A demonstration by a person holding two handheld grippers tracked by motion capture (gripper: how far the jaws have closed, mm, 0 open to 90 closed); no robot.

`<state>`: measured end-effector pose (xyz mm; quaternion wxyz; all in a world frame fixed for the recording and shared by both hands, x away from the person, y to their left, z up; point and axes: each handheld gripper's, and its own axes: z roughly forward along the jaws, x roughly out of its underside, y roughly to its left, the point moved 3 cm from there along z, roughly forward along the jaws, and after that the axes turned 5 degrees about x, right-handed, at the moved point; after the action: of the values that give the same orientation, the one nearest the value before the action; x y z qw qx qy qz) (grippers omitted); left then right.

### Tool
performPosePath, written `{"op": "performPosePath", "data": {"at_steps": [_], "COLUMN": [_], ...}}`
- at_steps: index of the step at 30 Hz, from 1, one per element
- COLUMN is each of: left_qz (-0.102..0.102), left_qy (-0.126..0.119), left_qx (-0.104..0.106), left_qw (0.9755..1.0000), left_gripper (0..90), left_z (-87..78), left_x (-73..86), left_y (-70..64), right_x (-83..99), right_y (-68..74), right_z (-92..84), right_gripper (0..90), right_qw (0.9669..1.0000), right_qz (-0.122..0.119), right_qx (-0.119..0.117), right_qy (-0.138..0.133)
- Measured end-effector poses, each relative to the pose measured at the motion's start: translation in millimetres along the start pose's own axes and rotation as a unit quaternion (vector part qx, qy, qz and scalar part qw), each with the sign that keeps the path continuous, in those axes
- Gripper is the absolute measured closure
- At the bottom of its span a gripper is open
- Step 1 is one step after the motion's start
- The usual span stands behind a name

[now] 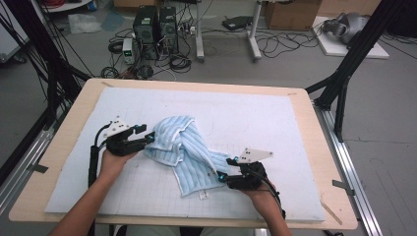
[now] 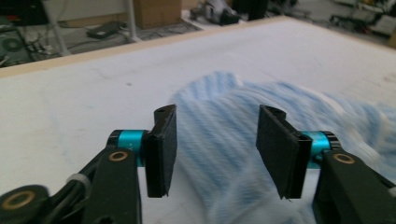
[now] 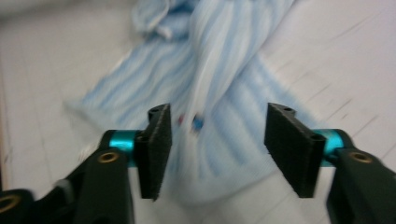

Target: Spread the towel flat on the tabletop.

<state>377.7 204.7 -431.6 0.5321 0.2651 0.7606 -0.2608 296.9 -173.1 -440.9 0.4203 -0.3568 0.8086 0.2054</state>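
1. I'm holding my left gripper (image 1: 143,133) at the left end of the light-blue striped towel (image 1: 184,152), jaws standing apart with nothing pinched between them.
2. In the left gripper view, the towel (image 2: 243,140) is lying just ahead of my left gripper (image 2: 214,149), bunched up, its cloth showing through the gap without touching either pad.
3. I'm keeping my right gripper (image 1: 226,169) at the towel's near right corner, jaws also spread and gripping nothing.
4. In the right gripper view, the towel (image 3: 219,70) is stretching away in front of my right gripper (image 3: 215,149), a twisted ridge running up its middle; the picture is blurred.
5. The towel is sitting crumpled between my two tools on the white mat (image 1: 255,123), which is covering the wooden table (image 1: 319,147).
6. Both my hands are resting low over the mat, well apart, one at each end of the cloth.
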Motion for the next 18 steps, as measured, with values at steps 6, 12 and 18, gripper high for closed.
{"op": "performPosePath", "data": {"at_steps": [6,12,18], "left_qz": [-0.010,-0.015,-0.025], "left_qy": [-0.020,-0.017,-0.017], "left_qx": [-0.034,-0.056,-0.058], "left_qw": [0.9992,0.9982,0.9979], "left_gripper": [41.0,33.5,33.1], "left_z": [-17.2,-28.4,-30.5], "left_x": [-2.8,-1.0,0.7], "left_y": [23.3,41.0,46.1], "right_x": [-31.2,-59.0,-87.1], "right_y": [-5.7,1.8,17.5], "right_z": [15.0,49.5,90.3], "right_gripper": [38.3,40.4,41.0], "right_qw": [0.9993,0.9976,0.9926], "right_qz": [-0.017,-0.060,-0.101], "right_qx": [-0.001,-0.024,-0.066], "right_qy": [-0.033,-0.028,-0.015]}}
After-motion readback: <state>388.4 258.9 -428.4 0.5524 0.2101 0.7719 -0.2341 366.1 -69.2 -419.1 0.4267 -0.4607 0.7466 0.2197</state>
